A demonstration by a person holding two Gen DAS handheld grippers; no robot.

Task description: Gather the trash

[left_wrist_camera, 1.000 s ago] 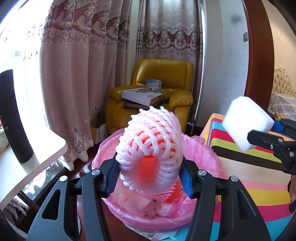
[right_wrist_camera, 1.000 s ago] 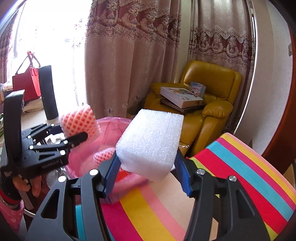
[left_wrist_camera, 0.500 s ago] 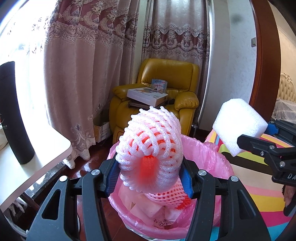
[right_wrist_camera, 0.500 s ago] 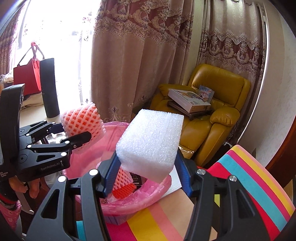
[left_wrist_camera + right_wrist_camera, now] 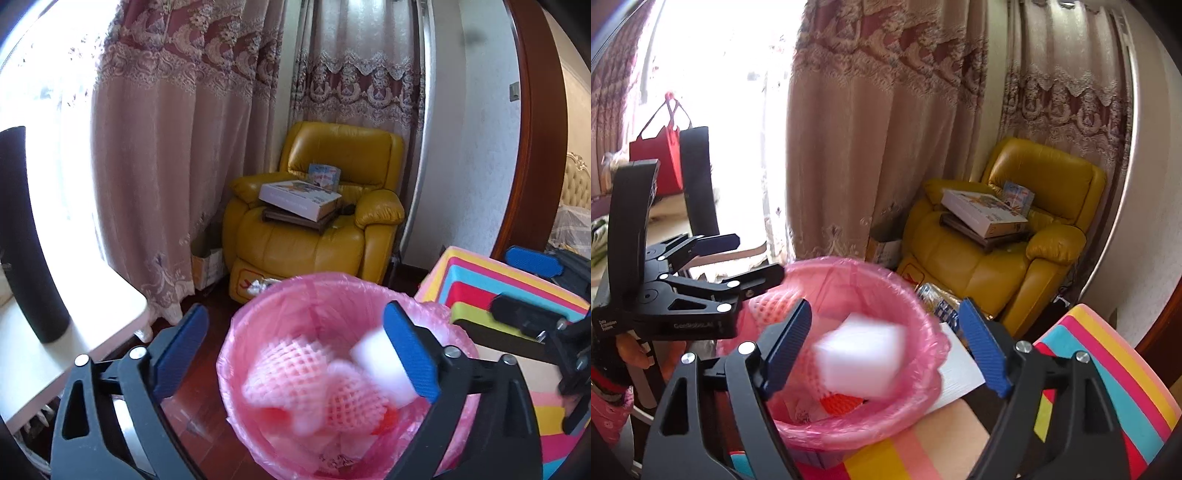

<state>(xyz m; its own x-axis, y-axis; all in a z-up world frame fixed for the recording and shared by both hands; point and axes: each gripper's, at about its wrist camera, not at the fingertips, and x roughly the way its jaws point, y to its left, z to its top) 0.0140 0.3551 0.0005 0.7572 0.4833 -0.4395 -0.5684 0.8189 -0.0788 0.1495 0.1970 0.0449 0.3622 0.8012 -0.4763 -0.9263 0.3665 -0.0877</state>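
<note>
Both grippers hang over a bin with a pink liner [image 5: 258,310] [image 5: 923,332]. My left gripper [image 5: 295,350] [image 5: 746,258] has its jaws opening and holds nothing. The pink foam fruit net [image 5: 295,384] is a blur below it, dropping into the bin among other nets. The jaws of my right gripper [image 5: 886,343] [image 5: 524,284] are opening too, with nothing pressed between the pads. The white foam block [image 5: 860,354] [image 5: 373,362] falls blurred into the bin below them.
A yellow armchair [image 5: 317,236] with stacked books stands behind the bin by long curtains. A white table [image 5: 55,332] with a black cylinder [image 5: 26,240] is on the left. A striped colourful surface [image 5: 1108,369] lies on the right. A person's hand [image 5: 631,350] holds the left gripper.
Both grippers opened and let go. The pink net and the white foam block left the pads and are falling into the bin. Both views shifted slightly further over the bin.
</note>
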